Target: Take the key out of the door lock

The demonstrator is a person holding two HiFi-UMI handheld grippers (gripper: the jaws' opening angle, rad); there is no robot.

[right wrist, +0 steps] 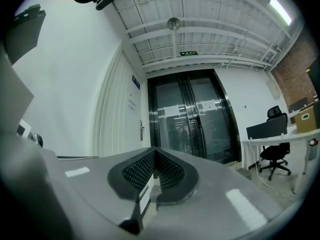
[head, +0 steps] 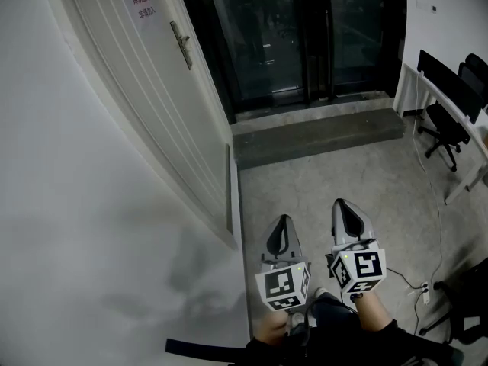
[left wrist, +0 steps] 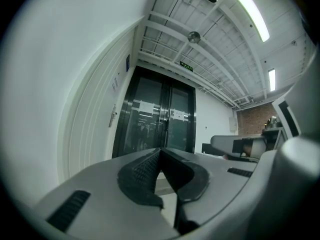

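The tall white panelled door (head: 152, 105) has a smooth, matt painted face with moulded ridges. Its slim lever handle (head: 181, 44) looks like dull metal. A white paper notice with red print (head: 142, 8) lies flat on the paint. The dark double glass doors (head: 282, 36) are glossy and reflective, set in black frames. The grey floor (head: 335, 174) looks like bare concrete, mottled and matt. The plain white wall (head: 69, 204) is smooth and matt. The left tongs (left wrist: 160, 150) and right tongs (right wrist: 155, 151) are smooth grey plastic with a faint sheen. Their black pads (right wrist: 137, 171) are finely dimpled and look rubbery.
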